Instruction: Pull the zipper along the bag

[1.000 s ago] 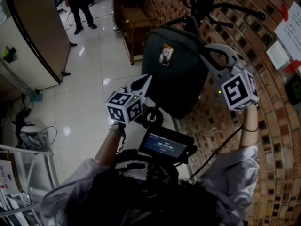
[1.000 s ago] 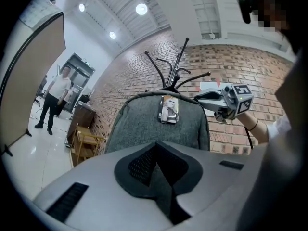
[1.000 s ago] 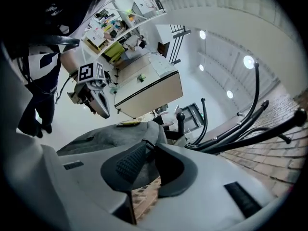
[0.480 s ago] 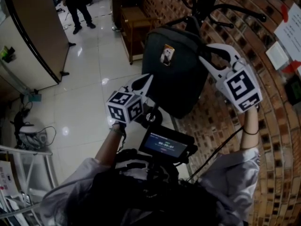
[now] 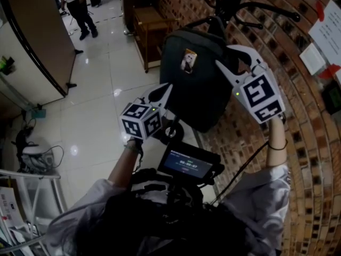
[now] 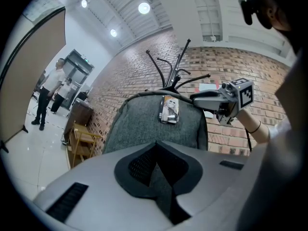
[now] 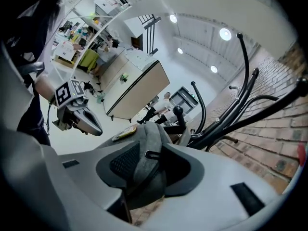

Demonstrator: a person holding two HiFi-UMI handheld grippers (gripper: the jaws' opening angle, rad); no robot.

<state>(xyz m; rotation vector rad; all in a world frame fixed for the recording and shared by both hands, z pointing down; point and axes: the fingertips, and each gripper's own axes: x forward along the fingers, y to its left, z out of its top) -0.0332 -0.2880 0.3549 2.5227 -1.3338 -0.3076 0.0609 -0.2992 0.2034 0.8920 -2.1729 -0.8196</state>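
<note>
In the head view we see a glossy tiled floor (image 5: 96,111) at the left and a brick wall (image 5: 303,121) at the right. One dark bag (image 5: 197,89) hangs from the black coat stand (image 5: 234,1) beside that wall. The left gripper (image 5: 163,93) meets the bag's lower left edge, and the right gripper (image 5: 228,56) is at its upper right edge.

In the left gripper view we find the jaws pressed together on a fold of the bag's grey fabric. One picture card (image 6: 169,109) sits near the bag's top. Two people (image 6: 44,95) stand far off on the floor.

In the right gripper view the jaws are spread wide, having just been opening. The bag's edge and one black zipper pull (image 7: 152,154) lie between them.
</note>
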